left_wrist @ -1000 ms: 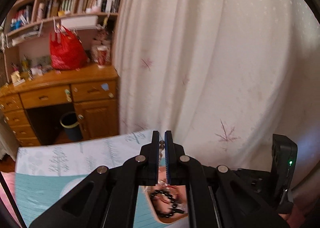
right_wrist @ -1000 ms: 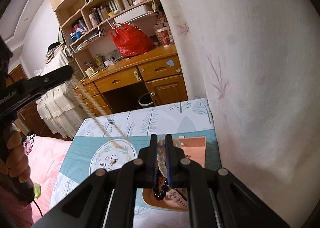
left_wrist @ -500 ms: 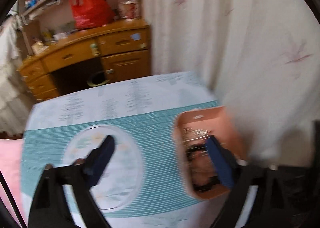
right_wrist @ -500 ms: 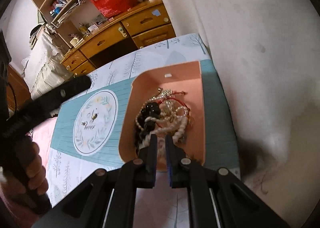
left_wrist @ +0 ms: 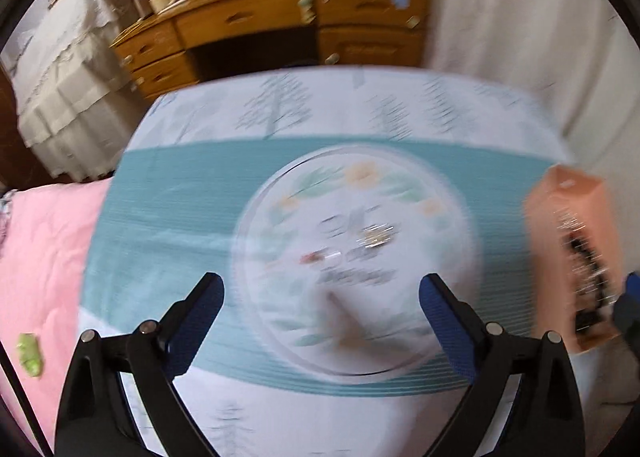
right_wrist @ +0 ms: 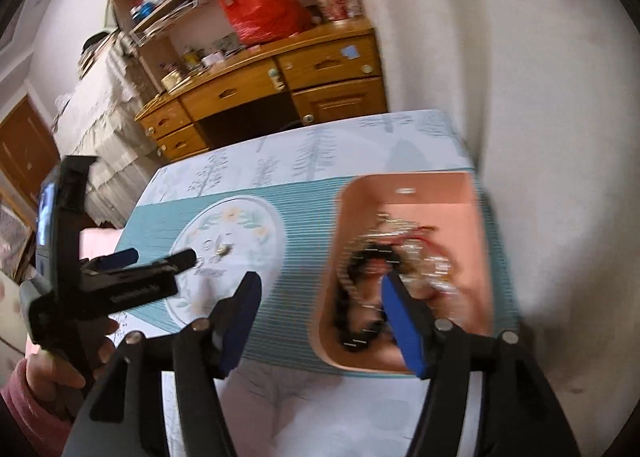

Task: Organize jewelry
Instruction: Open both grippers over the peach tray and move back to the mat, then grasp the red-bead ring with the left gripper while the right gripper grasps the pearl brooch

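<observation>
A peach tray on the table holds a heap of jewelry: black beads, pearls, red cord. It also shows at the right of the left wrist view. A small silver piece lies on the white round print of the teal cloth; it also shows in the right wrist view. My left gripper is open and empty above the print, near the silver piece. My right gripper is open and empty, its right finger over the tray.
A wooden desk with drawers and shelves stands behind the table. A white curtain hangs close on the right. A pink bedcover lies left of the table, with a small green thing on it.
Both grippers were shut a second ago and now stand open. The right let its bead strand drop into the tray. The left swung from the tray over to the round print.
</observation>
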A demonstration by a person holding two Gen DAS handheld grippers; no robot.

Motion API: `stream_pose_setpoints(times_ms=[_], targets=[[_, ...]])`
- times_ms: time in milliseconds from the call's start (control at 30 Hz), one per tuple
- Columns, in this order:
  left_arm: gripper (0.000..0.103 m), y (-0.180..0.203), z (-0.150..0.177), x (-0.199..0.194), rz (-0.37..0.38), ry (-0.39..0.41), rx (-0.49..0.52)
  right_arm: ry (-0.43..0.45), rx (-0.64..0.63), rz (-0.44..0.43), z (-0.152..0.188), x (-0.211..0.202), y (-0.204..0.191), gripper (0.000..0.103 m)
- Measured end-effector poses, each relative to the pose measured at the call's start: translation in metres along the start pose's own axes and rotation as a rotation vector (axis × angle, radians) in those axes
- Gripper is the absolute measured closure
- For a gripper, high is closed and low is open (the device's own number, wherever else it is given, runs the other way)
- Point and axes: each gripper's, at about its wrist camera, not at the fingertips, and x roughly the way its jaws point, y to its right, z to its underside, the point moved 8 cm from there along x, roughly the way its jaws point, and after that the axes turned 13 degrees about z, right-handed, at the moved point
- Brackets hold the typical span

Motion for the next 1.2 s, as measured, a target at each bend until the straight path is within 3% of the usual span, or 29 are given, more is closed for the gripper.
stream_pose_setpoints(times_ms=[267, 433, 533, 667, 833, 933, 1133, 1200], targets=[[0.006, -0.077, 0.014, 0.022, -0.106, -0.116, 0.031, 0.003, -0.084, 0.058, -0.001, 0.043, -0.097, 0.04], [0.006, -0.112, 0.018, 0.031, -0.079, -0.152, 0.037, 0.031, -0.125, 0.16, -0.001, 0.077, -0.137, 0.04], [0.006, -0.129, 0.018, 0.032, -0.041, -0.154, 0.022, 0.026, -0.14, 0.19, 0.001, 0.094, -0.155, 0.042], [0.006, -0.148, 0.017, 0.038, 0.022, -0.154, 0.006, 0.004, -0.151, 0.24, 0.008, 0.11, -0.166, 0.057], [0.006, -0.14, 0.011, 0.039, 0.17, -0.12, 0.014, 0.004, -0.159, 0.272, 0.01, 0.12, -0.169, 0.065], [0.006, -0.133, 0.01, 0.04, 0.208, -0.106, 0.032, 0.004, -0.198, 0.277, 0.011, 0.124, -0.171, 0.066], [0.006, -0.122, 0.007, 0.045, 0.283, -0.11, 0.004, 0.007, -0.222, 0.239, 0.011, 0.13, -0.171, 0.083], [0.006, -0.117, 0.005, 0.045, 0.294, -0.106, -0.009, 0.016, -0.235, 0.23, 0.012, 0.13, -0.172, 0.084]])
